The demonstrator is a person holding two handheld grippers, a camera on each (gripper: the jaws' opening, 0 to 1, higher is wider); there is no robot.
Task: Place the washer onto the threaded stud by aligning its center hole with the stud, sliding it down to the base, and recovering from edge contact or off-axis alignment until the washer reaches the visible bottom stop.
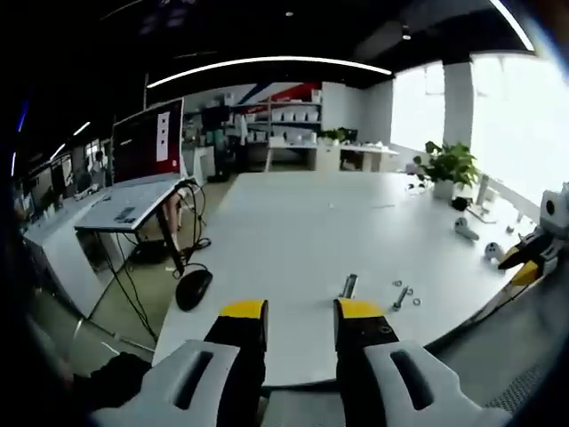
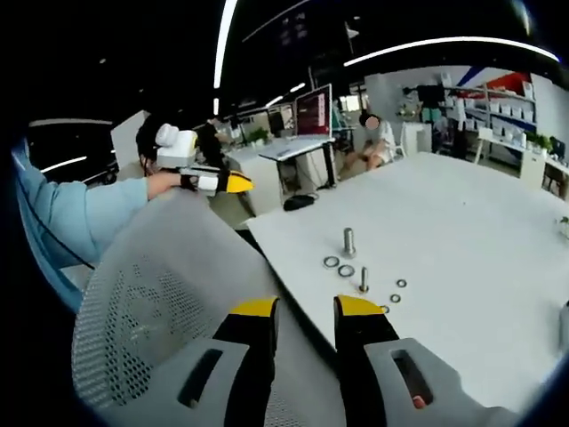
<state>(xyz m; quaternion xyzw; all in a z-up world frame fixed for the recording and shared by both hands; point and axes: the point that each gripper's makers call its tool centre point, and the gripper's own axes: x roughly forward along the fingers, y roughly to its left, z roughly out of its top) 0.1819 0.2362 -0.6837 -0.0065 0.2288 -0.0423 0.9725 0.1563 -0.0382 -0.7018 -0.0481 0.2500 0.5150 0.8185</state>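
A threaded stud (image 2: 349,241) stands upright near the white table's edge, with two steel washers (image 2: 338,266) lying flat just in front of it. A smaller bolt (image 2: 363,279) and a few small washers (image 2: 395,298) lie close by. My right gripper (image 2: 307,307) is open and holds nothing; it is short of the table edge, above a chair back. In the left gripper view the stud (image 1: 349,286) and the small bolt (image 1: 402,298) lie just beyond my left gripper (image 1: 302,311), which is open and holds nothing. The right gripper (image 1: 524,258) enters from the right.
A grey mesh chair back (image 2: 160,285) stands between me and the white table (image 2: 462,240). A hand in a light blue sleeve (image 2: 80,218) holds the left gripper (image 2: 227,182). A potted plant (image 1: 449,165), a mouse (image 1: 193,287) and a desk with a monitor (image 1: 147,142) lie further off.
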